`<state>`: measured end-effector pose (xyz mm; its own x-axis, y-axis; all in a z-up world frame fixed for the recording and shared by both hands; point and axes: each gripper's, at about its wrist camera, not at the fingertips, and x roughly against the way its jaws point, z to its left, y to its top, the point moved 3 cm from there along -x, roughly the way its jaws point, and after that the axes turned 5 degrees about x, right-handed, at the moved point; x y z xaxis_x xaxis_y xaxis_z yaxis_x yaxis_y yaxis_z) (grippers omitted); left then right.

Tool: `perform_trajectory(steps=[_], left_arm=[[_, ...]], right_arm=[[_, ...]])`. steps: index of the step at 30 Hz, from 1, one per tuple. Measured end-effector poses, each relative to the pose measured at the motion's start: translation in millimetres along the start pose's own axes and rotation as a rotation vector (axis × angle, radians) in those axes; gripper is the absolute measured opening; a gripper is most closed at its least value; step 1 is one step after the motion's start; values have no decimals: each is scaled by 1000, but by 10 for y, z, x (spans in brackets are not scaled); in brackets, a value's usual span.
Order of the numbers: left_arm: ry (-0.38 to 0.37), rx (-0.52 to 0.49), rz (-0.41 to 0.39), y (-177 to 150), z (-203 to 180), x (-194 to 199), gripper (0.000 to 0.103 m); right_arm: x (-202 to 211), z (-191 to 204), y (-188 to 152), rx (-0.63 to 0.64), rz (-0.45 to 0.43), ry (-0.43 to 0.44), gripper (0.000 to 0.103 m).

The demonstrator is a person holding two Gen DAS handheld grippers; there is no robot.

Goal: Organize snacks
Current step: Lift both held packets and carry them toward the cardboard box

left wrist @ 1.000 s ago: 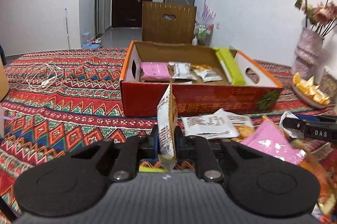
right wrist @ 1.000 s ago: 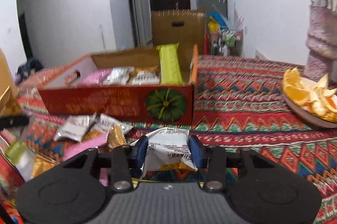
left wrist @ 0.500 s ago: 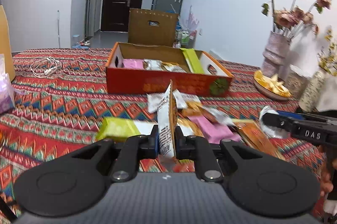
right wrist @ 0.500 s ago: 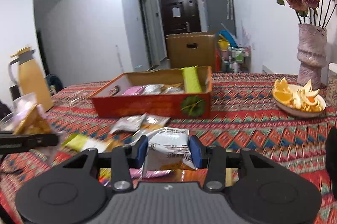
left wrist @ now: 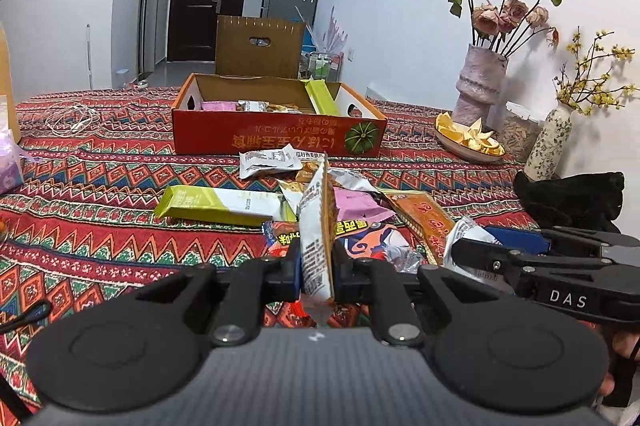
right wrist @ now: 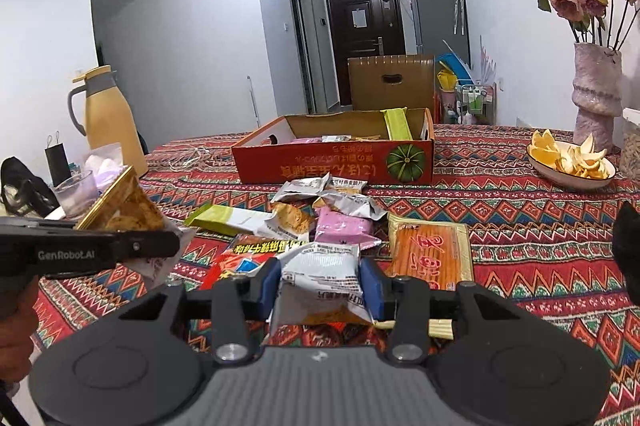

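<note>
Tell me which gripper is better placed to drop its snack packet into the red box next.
Roughly even, slight edge to the right. Both grippers are shut on packets, well short of the red box. The right gripper holds its silver packet flat, facing the box; the left gripper pinches its packet edge-up.

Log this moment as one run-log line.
left gripper: shut on snack packet | right gripper: shut on silver packet | red box: beyond pile

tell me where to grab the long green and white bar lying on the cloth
Take the green and white bar across its narrow width near the middle, coming down from above. It lies flat on the tablecloth, its left end clear, its right end tucked against the snack pile. Both tongs already hold packets.
</note>
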<state>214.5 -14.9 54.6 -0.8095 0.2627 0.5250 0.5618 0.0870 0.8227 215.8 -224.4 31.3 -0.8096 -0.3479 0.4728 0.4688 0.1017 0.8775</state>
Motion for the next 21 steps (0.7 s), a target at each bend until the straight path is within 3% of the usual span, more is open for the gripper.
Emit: perform_trajectory(steps=[10,21], left_arm=[[-8,-5,-7,106,-22,-110,15],[-45,-32,-46,742,7,-694,15]], right_arm=[[-64,-61,55,-5,-11,0,43],[-605,-309,514,41,-27,-10,43]])
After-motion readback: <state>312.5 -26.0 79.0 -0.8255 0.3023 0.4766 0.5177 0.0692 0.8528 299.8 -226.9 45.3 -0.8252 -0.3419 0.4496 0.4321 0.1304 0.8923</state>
